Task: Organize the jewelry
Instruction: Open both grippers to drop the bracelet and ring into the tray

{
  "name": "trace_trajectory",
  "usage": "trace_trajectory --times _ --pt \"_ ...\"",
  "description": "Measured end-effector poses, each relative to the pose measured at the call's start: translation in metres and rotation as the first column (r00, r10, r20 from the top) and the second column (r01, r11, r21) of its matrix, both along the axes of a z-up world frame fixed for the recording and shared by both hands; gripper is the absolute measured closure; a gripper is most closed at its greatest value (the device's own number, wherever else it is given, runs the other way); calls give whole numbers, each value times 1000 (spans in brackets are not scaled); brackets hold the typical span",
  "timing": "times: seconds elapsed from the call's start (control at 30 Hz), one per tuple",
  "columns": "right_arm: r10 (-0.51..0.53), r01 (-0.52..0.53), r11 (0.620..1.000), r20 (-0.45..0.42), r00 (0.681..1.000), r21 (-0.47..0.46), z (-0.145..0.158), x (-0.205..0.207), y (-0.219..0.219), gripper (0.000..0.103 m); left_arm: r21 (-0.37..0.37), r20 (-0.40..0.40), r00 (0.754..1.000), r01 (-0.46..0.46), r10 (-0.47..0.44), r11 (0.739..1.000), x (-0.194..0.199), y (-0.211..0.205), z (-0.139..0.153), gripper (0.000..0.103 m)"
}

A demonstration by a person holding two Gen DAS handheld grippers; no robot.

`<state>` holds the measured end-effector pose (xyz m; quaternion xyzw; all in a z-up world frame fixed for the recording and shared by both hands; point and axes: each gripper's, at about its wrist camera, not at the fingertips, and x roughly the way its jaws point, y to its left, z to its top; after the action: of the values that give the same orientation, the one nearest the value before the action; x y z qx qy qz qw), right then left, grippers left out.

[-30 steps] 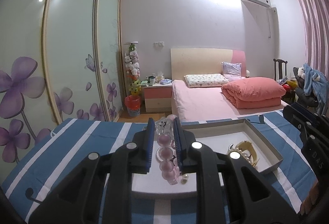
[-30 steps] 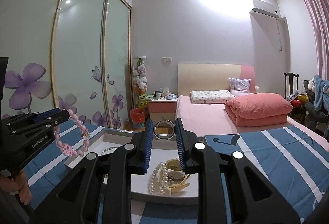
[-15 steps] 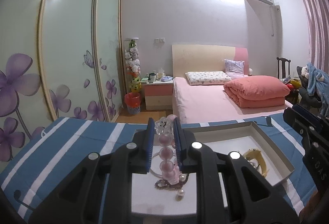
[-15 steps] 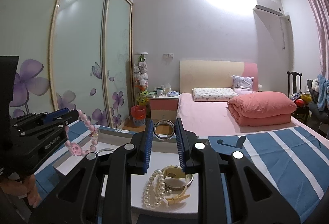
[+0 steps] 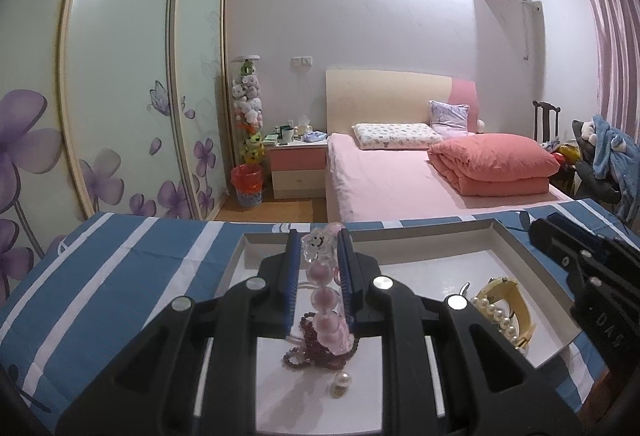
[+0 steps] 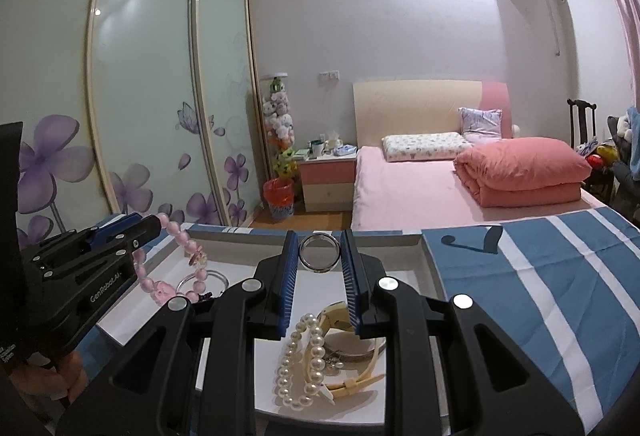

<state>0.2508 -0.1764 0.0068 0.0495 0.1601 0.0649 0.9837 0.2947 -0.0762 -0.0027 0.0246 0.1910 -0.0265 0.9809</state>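
A pink bead bracelet [image 5: 320, 300] with a clear smiley charm hangs between the blue pads of my left gripper [image 5: 318, 236], which is shut on it. Its lower beads reach a dark red bead bracelet [image 5: 316, 350] lying in the white tray [image 5: 420, 242], beside a loose pearl [image 5: 342, 382]. My right gripper [image 6: 320, 236] is shut on a silver ring [image 6: 320, 252], held upright over the tray [image 6: 384, 250]. Below it lie a pearl bracelet [image 6: 304, 360] and a yellow watch [image 6: 344, 318]. In the right wrist view the left gripper [image 6: 154, 226] and its pink bracelet [image 6: 188, 256] are at the left.
The tray rests on a blue-and-white striped cloth [image 5: 120, 276]. A clear bangle [image 6: 202, 282] lies in the tray's left part. A person's hand [image 6: 72, 376] holds the left gripper's handle. Beyond the table stand a pink bed [image 5: 400, 175] and a flowered wardrobe [image 5: 120, 95].
Both grippers have moved forward and lower over the tray. The pink bracelet's hanging end now sits among the dark red beads. Both grips are unchanged.
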Motion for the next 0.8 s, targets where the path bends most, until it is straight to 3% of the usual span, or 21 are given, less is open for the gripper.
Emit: trace_trajectory --times 0.3,0.37,0.4,0.43,0.8 --pt "16 -16 1000 -17 1000 11 -2 4 4 79 6 -17 999 31 -31 1000 3 -5 -5 84" --pt "16 -16 1000 -11 1000 12 -3 2 5 61 8 -13 1000 28 -28 1000 3 -5 -5 83" --pt "10 -10 1000 -2 1000 13 -2 0 4 48 10 -7 1000 27 -27 1000 2 -5 -5 83" --pt "9 -9 1000 6 1000 15 -1 0 3 46 9 -5 1000 28 -27 1000 2 -6 -4 82" --pt "-20 20 999 0 1000 42 1 -5 -8 46 -59 -16 1000 -19 18 998 -1 15 4 66"
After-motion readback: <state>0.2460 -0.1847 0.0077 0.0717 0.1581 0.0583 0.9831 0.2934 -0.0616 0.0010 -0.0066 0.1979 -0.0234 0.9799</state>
